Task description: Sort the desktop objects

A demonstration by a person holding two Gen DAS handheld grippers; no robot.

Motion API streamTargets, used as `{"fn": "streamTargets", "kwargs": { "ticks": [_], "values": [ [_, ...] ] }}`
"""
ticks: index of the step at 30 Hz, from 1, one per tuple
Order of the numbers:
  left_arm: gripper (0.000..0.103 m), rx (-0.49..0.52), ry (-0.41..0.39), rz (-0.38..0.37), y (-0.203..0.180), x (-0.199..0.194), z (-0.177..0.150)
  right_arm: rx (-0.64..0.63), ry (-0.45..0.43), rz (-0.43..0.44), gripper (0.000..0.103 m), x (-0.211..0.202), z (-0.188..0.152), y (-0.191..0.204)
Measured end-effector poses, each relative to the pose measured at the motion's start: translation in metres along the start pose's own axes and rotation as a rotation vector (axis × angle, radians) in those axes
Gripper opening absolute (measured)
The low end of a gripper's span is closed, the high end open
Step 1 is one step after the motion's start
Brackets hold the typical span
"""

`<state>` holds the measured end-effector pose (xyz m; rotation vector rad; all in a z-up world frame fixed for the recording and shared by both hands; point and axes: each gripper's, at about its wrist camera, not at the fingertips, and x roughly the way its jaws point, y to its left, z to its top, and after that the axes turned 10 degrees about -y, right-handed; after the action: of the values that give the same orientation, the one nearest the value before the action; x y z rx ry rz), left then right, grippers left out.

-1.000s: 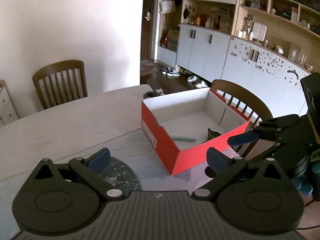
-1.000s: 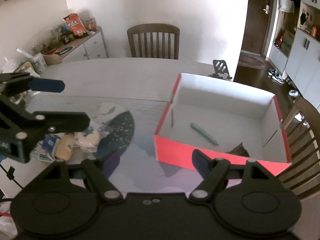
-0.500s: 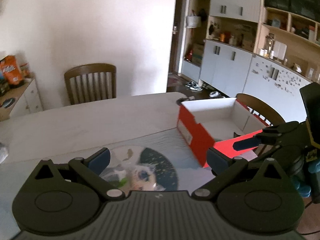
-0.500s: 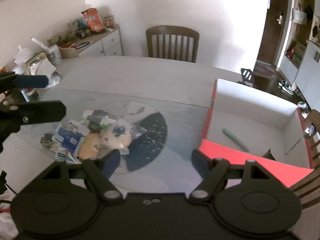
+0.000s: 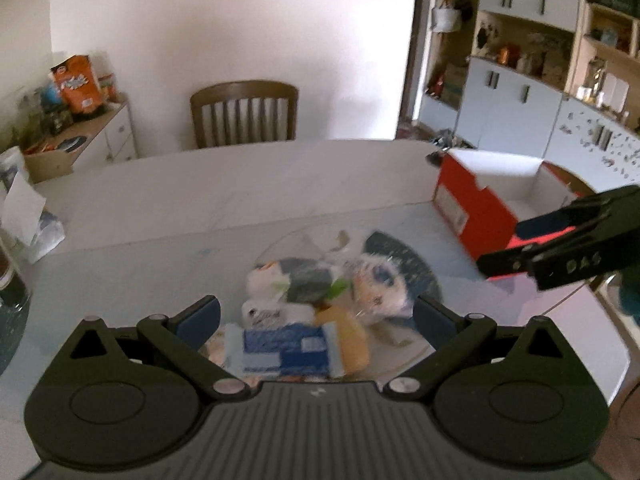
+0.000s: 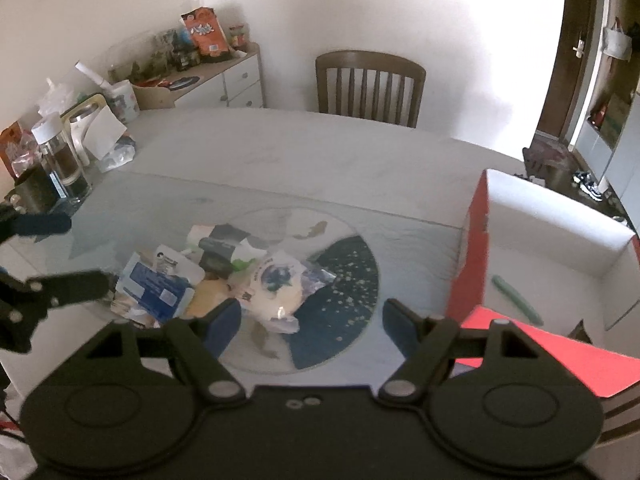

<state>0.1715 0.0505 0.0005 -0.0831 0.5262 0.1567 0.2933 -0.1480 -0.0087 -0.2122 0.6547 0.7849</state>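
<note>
A heap of small packets (image 6: 208, 276) is seen on the round patterned mat (image 6: 344, 280) in the middle of the table (image 6: 320, 152). In this heap a blue and white packet (image 6: 154, 282) lies at the left, a round white pouch with a blue print (image 6: 276, 284) lies at the right, and a yellow packet (image 6: 206, 298) is found between them; darker wrappers are placed behind, but they are too blurred to be named. In the left wrist view the same blue and white packet (image 5: 286, 350) is nearest to the camera.

The left gripper (image 5: 318, 314) is held above the near side of the heap, with its jaws wide apart and nothing between the pads. The right gripper (image 6: 312, 324) is also released, its jaws standing wide over the mat just beside the white pouch, and no object is touched by it.

To the right of the mat a red box (image 6: 472, 248) with white inner walls stands open on the table. Inside it a green pen (image 6: 518, 300) is laid on the floor of the box. A wooden chair (image 6: 370, 86) is placed at the far side of the table, and a glass bottle (image 6: 60, 156) stands at its left edge
</note>
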Motion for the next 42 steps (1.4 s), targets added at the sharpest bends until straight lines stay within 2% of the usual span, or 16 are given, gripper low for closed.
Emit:
{"fn": "streamTargets", "kwargs": {
  "ticks": [12, 17, 25, 42],
  "values": [
    [0.103, 0.039, 0.063, 0.086, 0.004, 0.037, -0.033, 0.024, 0.032, -0.023, 0.078, 0.034, -0.009, 0.012],
    [0.103, 0.027, 0.091, 0.095, 0.008, 0.050, -0.040, 0.051, 0.047, -0.031, 0.078, 0.048, -0.011, 0.013],
    [0.103, 0.013, 0.101, 0.113, 0.014, 0.060, -0.047, 0.109, 0.053, -0.026, 0.079, 0.074, -0.008, 0.016],
    [0.103, 0.004, 0.092, 0.131, 0.016, 0.069, -0.051, 0.260, 0.120, -0.116, 0.078, 0.129, -0.009, 0.023]
  ]
}}
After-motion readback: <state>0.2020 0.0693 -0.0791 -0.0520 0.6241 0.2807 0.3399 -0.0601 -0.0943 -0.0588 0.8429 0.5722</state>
